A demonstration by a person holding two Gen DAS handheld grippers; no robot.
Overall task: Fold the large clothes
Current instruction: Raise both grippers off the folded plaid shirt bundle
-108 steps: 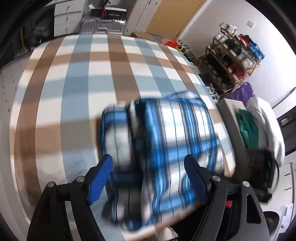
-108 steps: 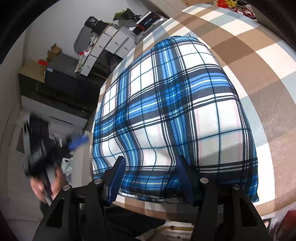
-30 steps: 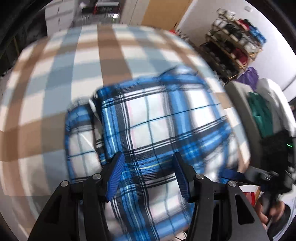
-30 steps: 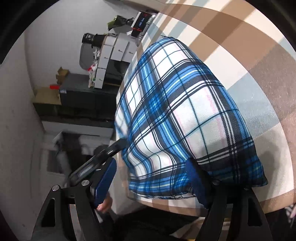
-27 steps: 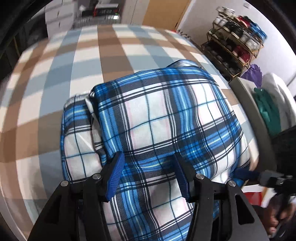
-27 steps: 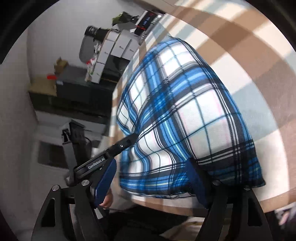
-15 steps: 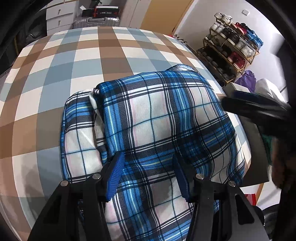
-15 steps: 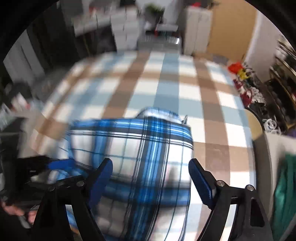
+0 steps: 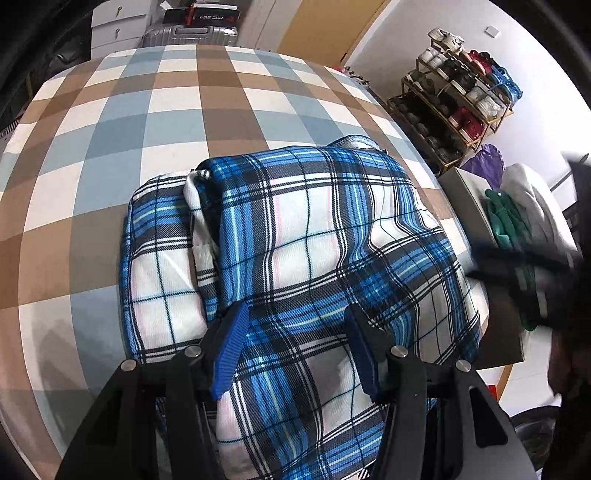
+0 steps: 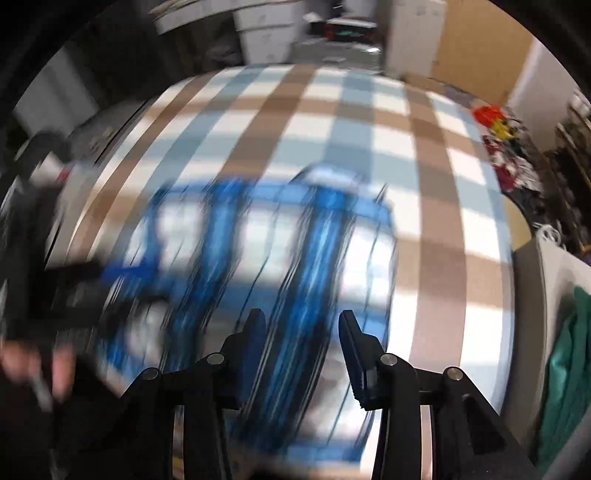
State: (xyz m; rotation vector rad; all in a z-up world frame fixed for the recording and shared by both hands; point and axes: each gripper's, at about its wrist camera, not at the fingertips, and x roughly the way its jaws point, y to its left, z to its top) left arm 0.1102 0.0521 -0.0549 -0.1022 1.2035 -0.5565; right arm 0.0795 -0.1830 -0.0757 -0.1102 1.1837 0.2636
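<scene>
A blue, white and black plaid garment [image 9: 332, 236] lies folded into a thick block on the checked bedspread [image 9: 155, 110], with a narrower folded layer sticking out at its left. My left gripper [image 9: 295, 317] hovers over the garment's near half, jaws part open, pad faces bare and gripping nothing. My right gripper [image 10: 301, 321] is above the garment [image 10: 258, 236] in a blurred view. Its jaws are closing with no cloth pinched between them. It also shows as a dark blur, the right gripper [image 9: 517, 266], at the garment's right edge. The left gripper [image 10: 92, 273] and a hand [image 10: 29, 362] show at the left.
A shoe rack [image 9: 461, 99] stands at the far right wall. A silver suitcase [image 9: 188, 35] and white drawers [image 9: 114, 22] stand beyond the bed. A grey stand [image 9: 465, 192] beside the bed carries green [image 9: 506, 221] and white clothes. The bed's near edge runs just below the garment.
The right gripper has lifted off the garment's edge, rolled round to face along the bed, and its jaws have narrowed. The left gripper and the garment have stayed put.
</scene>
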